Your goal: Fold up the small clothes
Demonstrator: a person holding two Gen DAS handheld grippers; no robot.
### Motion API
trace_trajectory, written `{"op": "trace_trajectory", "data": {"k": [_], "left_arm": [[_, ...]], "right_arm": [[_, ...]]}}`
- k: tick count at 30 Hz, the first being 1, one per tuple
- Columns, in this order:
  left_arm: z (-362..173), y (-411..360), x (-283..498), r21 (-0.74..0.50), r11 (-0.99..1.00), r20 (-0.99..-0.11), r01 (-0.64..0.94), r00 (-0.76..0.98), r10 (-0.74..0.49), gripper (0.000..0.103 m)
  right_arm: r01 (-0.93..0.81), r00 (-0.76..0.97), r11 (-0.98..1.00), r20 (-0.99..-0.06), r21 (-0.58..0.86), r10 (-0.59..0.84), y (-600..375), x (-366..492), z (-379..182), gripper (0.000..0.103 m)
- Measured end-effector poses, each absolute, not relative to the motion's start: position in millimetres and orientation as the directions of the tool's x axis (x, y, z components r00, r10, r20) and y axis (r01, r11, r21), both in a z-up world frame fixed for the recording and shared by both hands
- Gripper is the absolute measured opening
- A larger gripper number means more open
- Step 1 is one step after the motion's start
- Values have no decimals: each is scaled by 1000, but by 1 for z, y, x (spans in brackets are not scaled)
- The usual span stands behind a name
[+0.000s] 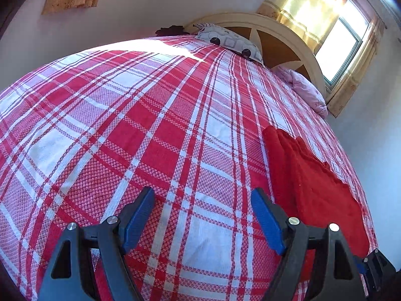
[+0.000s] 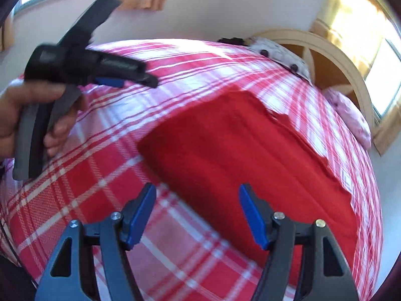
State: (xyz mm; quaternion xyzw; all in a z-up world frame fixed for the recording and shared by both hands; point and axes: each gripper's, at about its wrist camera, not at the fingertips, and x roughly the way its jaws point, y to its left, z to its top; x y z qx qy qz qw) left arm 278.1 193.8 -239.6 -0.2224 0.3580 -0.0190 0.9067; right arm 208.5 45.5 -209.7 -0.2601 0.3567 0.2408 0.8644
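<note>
One red garment [image 2: 240,150] lies flat on the bed [image 1: 125,125], right side, straight-edged, seemingly folded already. Left gripper [image 1: 203,215] and right gripper [image 2: 198,213] both empty, jaws apart. Further folds or items: cannot tell.

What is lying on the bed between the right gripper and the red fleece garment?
Nothing visible. The right gripper, jaws open and empty, hangs just over the near edge of the red fleece garment, with only bare red-and-white plaid bedspread around it.

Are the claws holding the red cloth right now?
No. Both the left claw and right claw are open and empty; the red cloth lies flat on the bed.
</note>
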Motion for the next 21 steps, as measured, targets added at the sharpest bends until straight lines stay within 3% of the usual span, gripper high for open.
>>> {"op": "trace_trajectory", "data": {"k": [5,9,12,17,21], "left_arm": [[-240,201,276,-468,877,-615,-112,754,-232,80],[-241,210,274,-528,844,-585,-100,763,-275,80],[-240,214,276,-554,827,-579,-95,758,-301,80],[-229,202,300,-544,839,-585,-13,723,-369,80],[-222,184,327,-547,835,-592,60,677,-436,80]], "right_arm": [[-617,654,701,-729,-358,203,74,209,-222,71],[-519,766,688,-634,-507,110,87,212,-232,69],[-475,786,705,-614,-526,72,86,217,-238,68],[-458,825,653,-562,-603,60,95,203,-243,53],[-444,838,647,-543,-620,55,95,202,-244,50]]}}
